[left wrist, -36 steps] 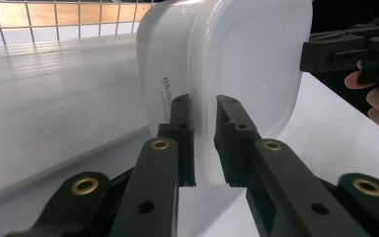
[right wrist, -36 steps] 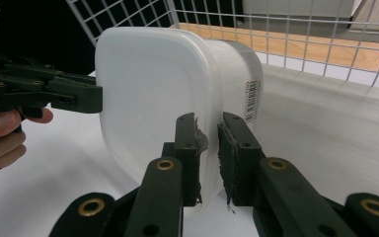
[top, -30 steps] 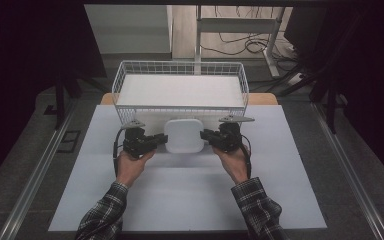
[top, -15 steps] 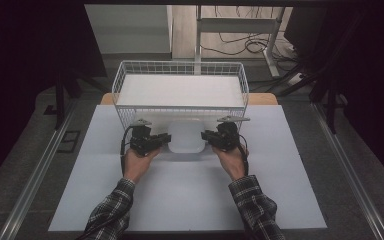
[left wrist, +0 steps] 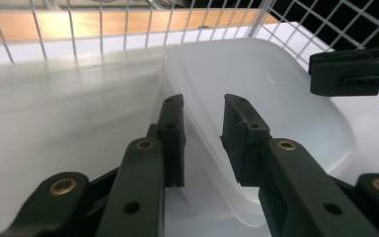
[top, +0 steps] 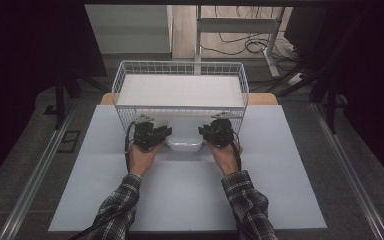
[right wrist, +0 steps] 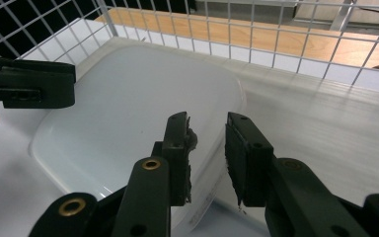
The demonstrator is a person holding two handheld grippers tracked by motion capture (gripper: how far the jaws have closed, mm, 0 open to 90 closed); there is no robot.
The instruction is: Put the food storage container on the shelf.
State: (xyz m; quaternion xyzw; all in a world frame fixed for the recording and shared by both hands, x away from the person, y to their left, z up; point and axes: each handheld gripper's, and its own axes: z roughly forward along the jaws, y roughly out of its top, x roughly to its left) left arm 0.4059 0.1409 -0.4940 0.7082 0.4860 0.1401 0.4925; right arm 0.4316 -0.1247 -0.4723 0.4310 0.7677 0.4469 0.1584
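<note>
Since the earlier frame we carry the white rounded plastic lid (top: 184, 142) toward the white wire basket (top: 180, 70); left gripper (left wrist: 203, 126) and right gripper (right wrist: 207, 143) jaws, just loosening, stand apart astride its rims.

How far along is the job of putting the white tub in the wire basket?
Done: the tub lies partly inside the basket. In hand: the left tool and right tool have just been opening, its rim between their jaws. Left: probably drawing both tools back.
</note>
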